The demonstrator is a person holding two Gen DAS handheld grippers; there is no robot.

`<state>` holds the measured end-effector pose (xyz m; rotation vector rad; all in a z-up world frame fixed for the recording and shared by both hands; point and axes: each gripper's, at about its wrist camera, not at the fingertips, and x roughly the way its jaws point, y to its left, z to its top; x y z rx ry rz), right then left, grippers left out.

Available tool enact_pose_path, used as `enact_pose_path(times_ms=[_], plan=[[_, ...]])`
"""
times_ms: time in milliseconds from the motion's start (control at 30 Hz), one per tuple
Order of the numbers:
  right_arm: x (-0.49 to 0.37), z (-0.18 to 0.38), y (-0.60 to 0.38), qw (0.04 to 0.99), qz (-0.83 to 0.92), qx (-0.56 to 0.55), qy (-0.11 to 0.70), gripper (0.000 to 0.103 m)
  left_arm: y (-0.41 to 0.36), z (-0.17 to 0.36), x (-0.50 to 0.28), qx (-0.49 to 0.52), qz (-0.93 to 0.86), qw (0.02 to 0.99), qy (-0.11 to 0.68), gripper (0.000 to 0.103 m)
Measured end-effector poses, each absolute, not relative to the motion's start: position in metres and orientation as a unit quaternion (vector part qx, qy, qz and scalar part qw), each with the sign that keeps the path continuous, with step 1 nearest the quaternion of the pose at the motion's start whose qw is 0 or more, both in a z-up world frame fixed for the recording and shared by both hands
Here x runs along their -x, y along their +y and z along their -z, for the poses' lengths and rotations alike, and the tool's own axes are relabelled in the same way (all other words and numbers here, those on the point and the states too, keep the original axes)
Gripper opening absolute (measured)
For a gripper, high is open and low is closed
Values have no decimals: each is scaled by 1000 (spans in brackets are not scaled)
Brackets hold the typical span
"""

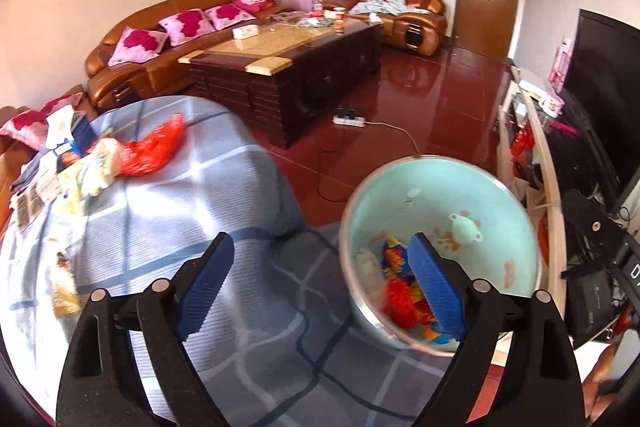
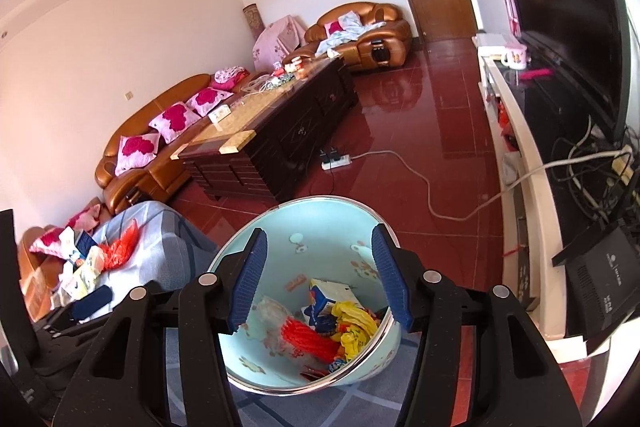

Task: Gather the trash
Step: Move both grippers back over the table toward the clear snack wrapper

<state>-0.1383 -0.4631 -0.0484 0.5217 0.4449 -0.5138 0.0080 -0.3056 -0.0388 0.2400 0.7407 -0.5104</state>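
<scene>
A light blue basin stands on the blue checked cloth and holds trash: a red net, a yellow wrapper and a blue packet. My left gripper is open and empty over the cloth, its right finger over the basin's rim. My right gripper is open and empty just above the basin. More trash lies at the cloth's far left: a red plastic bag and several wrappers and packets.
A dark coffee table and brown sofas stand beyond. A power strip with cable lies on the red floor. A TV stand with a TV and router is at right.
</scene>
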Motion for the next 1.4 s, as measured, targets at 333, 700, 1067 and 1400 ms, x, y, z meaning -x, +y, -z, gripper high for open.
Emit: enact_pose_path(times_ms=[333, 700, 1067, 1400], plan=[[119, 40, -423, 925, 216, -204, 236, 65, -234, 34, -21, -90, 193, 907, 363, 89], [101, 25, -373, 939, 174, -165, 245, 66, -182, 34, -31, -57, 166, 911, 373, 89], [84, 22, -332, 945, 139, -146, 256, 66, -151, 37, -34, -35, 154, 910, 383, 90], [68, 31, -298, 945, 113, -135, 277, 67, -122, 53, -35, -26, 145, 905, 399, 90]])
